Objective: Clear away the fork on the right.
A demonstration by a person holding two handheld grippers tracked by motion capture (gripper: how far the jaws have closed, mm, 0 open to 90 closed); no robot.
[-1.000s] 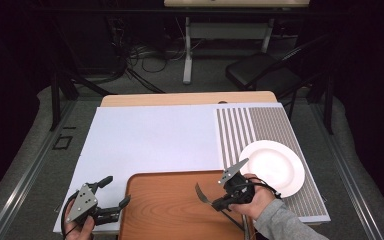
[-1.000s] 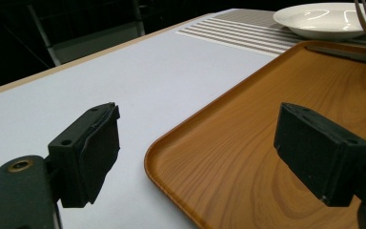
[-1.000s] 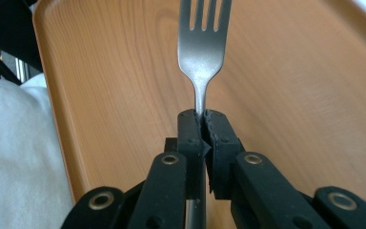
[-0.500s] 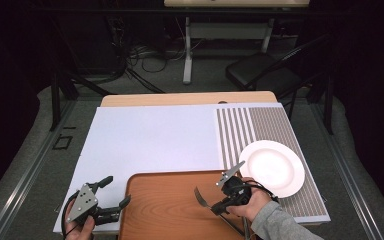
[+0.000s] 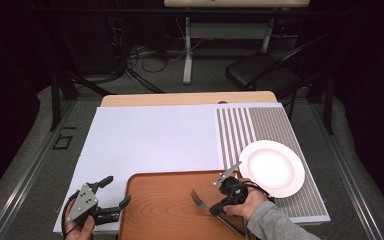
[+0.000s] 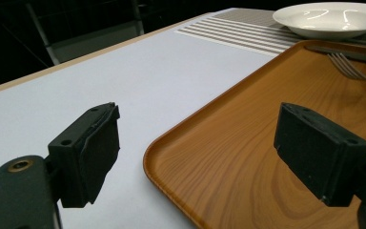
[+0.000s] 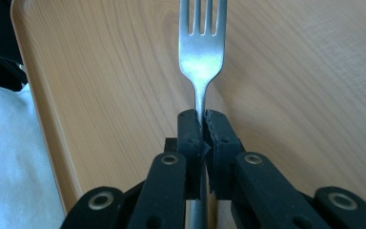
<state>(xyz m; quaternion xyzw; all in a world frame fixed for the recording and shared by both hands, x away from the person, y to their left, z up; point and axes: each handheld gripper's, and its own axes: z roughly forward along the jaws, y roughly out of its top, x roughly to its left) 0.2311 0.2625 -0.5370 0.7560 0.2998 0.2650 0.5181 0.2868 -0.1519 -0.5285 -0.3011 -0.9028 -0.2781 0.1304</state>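
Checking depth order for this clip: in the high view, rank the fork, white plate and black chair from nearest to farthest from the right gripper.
1. Fork: clamped in the right gripper, over the wooden tray.
2. White plate: just beyond it, on the striped mat.
3. Black chair: past the table's far edge.

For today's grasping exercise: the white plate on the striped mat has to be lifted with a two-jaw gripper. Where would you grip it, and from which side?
Grip the white plate at its raised rim, probably the near edge facing the right gripper. The rim flares up off the striped mat, so one jaw could slide under and one over, coming in low and level.
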